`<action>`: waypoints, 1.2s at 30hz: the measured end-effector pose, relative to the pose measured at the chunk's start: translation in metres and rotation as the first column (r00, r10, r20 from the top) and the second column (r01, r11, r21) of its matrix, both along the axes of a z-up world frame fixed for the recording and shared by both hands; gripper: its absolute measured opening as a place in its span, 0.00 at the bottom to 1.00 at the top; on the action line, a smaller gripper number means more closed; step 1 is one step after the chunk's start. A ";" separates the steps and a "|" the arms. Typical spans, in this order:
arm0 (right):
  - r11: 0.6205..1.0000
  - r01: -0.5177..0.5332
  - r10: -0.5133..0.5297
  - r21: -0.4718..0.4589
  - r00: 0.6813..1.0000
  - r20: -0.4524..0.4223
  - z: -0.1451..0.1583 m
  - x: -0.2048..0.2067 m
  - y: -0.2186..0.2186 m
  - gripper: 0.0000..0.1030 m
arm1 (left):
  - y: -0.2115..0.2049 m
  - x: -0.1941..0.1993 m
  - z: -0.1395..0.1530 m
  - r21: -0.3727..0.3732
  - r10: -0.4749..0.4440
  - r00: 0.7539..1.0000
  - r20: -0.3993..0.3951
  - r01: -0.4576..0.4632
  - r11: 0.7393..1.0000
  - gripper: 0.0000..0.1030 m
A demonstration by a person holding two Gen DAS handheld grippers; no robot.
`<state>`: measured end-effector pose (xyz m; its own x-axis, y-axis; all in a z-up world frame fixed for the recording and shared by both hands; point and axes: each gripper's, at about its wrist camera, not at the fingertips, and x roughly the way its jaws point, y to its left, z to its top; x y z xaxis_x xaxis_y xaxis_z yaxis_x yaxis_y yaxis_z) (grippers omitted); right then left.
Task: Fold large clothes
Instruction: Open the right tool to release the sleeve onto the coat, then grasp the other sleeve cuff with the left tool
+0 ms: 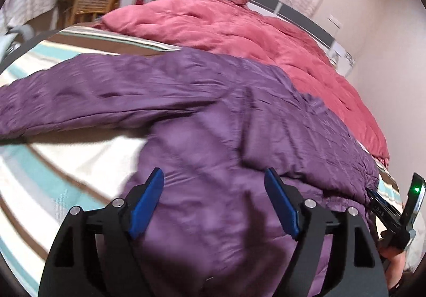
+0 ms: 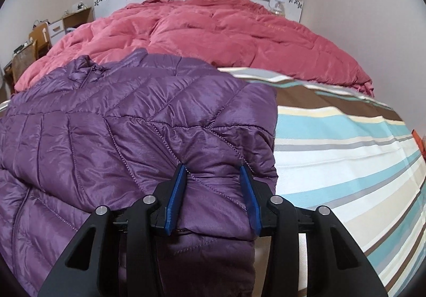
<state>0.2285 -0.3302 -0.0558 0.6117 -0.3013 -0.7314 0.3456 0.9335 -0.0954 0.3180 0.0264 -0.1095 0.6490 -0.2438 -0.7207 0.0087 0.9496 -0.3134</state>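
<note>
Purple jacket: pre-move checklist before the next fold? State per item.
1. Right hand-held gripper on folded part of purple jacket: fabric sits between the fingers, clamped or not cannot tell.
2. Left hand-held gripper free: ok, open above the jacket.
3. Left sleeve folded in: not ok, lies spread out.
4. Room on striped sheet: ok.
5. Pink duvet clear of jacket: not ok, touching at the collar.
</note>
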 end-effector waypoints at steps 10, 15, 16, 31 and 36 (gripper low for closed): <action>0.996 -0.086 0.085 0.017 0.995 0.044 0.020 -0.038 0.030 0.45 | 0.072 -0.029 -0.019 -0.029 0.133 0.990 -0.040 -0.134 0.991 0.84; 0.990 -0.135 0.135 -0.026 0.991 -0.007 0.009 -0.041 0.048 0.45 | 0.115 -0.032 -0.024 -0.109 0.270 0.960 -0.068 -0.276 0.955 0.84; 0.991 -0.133 0.133 -0.027 0.991 -0.009 0.008 -0.041 0.048 0.45 | 0.121 -0.032 -0.024 -0.115 0.294 0.953 -0.069 -0.300 0.947 0.84; 0.992 -0.099 0.097 -0.080 0.995 -0.023 0.001 -0.041 0.053 0.48 | 0.264 -0.027 -0.059 -0.364 0.692 0.706 -0.151 -0.690 0.625 0.63; 0.992 -0.097 0.096 -0.078 0.995 -0.020 0.002 -0.042 0.052 0.48 | 0.277 -0.008 -0.069 -0.376 0.721 0.681 -0.128 -0.706 0.600 0.53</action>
<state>0.1869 -0.2781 -0.0540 0.6288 -0.2981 -0.7181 0.2519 0.9519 -0.1745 0.3099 0.3039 -0.1786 0.7537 0.0716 -0.6533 -0.6038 0.4678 -0.6454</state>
